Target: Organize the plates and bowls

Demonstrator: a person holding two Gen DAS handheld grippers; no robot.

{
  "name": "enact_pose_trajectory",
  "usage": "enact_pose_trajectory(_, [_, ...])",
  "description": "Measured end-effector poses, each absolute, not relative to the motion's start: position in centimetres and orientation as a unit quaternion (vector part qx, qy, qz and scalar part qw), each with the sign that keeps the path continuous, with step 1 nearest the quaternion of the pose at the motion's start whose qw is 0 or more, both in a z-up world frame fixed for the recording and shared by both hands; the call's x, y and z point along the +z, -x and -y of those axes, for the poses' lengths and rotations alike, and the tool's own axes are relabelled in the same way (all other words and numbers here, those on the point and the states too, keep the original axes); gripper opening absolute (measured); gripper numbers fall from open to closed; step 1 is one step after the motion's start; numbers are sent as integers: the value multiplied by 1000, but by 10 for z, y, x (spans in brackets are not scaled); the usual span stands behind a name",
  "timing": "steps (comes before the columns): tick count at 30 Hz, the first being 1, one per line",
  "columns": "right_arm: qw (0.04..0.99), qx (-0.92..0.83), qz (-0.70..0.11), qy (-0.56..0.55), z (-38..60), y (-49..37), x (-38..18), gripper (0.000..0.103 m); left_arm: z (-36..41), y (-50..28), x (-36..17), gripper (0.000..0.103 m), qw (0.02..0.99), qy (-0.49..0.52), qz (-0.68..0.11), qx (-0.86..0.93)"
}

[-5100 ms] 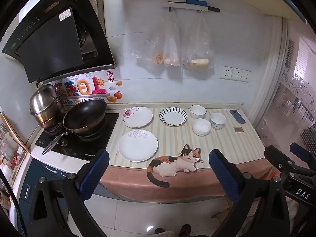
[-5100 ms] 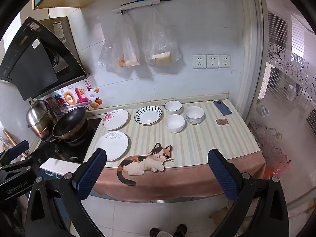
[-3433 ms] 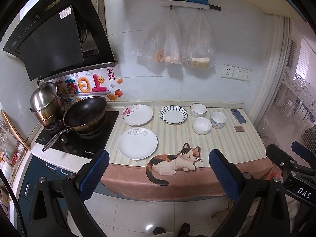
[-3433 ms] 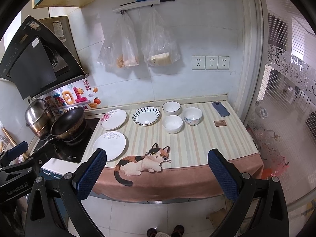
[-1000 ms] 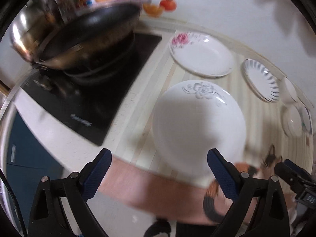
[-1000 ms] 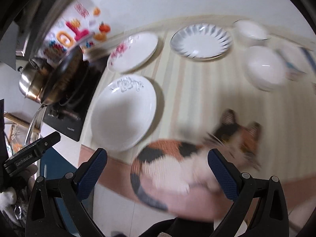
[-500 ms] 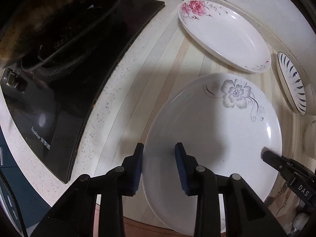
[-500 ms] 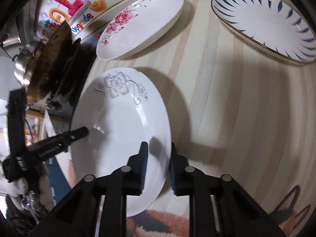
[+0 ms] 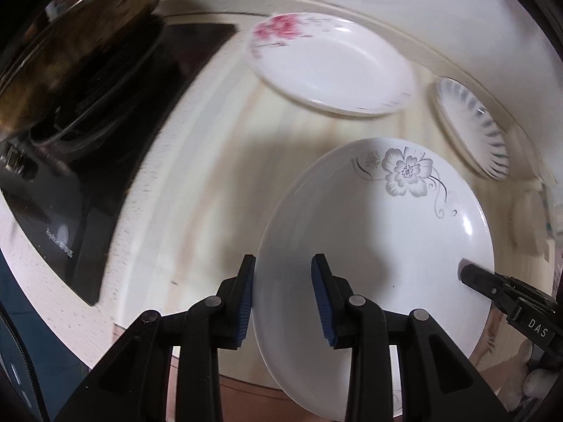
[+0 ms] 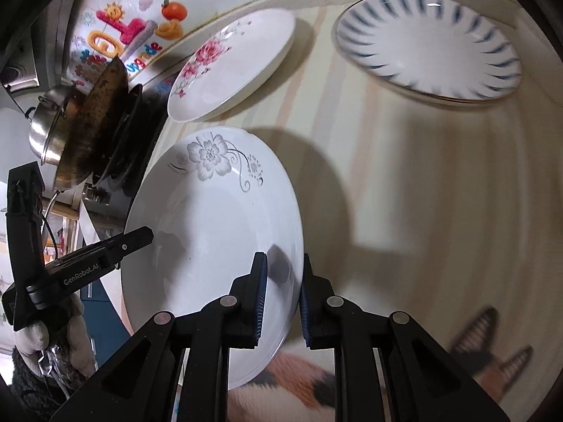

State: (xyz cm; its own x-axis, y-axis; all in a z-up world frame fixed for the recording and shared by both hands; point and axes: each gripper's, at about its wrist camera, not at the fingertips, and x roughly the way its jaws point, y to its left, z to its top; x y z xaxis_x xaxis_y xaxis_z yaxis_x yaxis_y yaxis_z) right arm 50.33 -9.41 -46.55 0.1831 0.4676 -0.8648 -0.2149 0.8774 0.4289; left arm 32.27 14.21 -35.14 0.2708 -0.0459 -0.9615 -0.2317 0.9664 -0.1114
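Note:
A white plate with a grey flower (image 9: pixel 380 246) is held tilted above the striped counter. My left gripper (image 9: pixel 283 295) is shut on its left rim. My right gripper (image 10: pixel 283 292) is shut on its right rim; the plate also shows in the right wrist view (image 10: pixel 211 225). A white plate with pink flowers (image 9: pixel 327 63) lies behind it on the counter, also in the right wrist view (image 10: pixel 232 63). A blue-striped plate (image 10: pixel 429 45) lies to the right, at the edge of the left wrist view (image 9: pixel 471 126).
A black cooktop (image 9: pixel 88 161) with a dark wok (image 10: pixel 95 123) and a steel pot (image 10: pixel 45 126) stands to the left. A cat picture (image 10: pixel 299 387) marks the counter cloth near the front edge. A white bowl (image 9: pixel 531 221) shows blurred at the right.
Both grippers have lifted the grey-flower plate off the counter and tilted it; it sits higher and closer in both views than half a second ago.

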Motion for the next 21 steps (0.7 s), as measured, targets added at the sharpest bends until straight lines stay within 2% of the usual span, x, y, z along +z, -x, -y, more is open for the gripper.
enact_pose_trajectory(9, [782,169,-587,-123,186,-452,-441,18,-71,-328,-351,29,793,96,-602,-17])
enact_pose_trajectory(21, [791,108,-580,-161,258,-417,-463,18,-6,-335,-378,29,785,52,-616,-49])
